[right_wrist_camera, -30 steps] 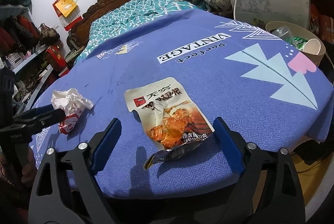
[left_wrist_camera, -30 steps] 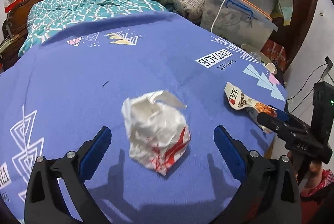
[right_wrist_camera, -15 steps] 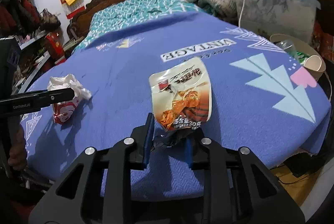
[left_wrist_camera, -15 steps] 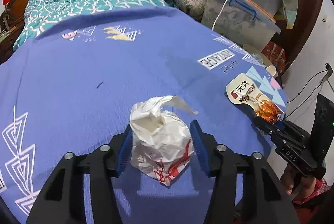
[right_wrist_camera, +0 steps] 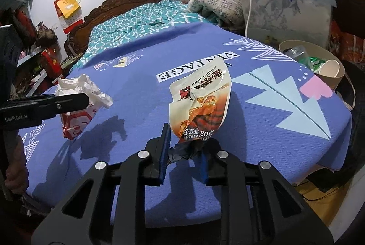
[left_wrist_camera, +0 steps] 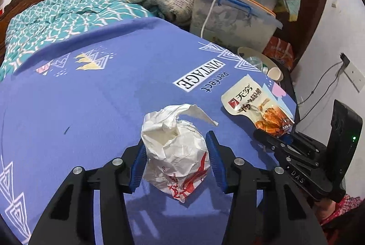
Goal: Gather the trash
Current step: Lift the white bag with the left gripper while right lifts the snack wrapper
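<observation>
Your left gripper pinches the crumpled white-and-red paper wrapper; your right gripper clamps the orange-printed snack pouch. Only its view shows the trash-filled round tan bin.

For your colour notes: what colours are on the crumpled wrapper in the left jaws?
White with red print; left wrist view.
</observation>
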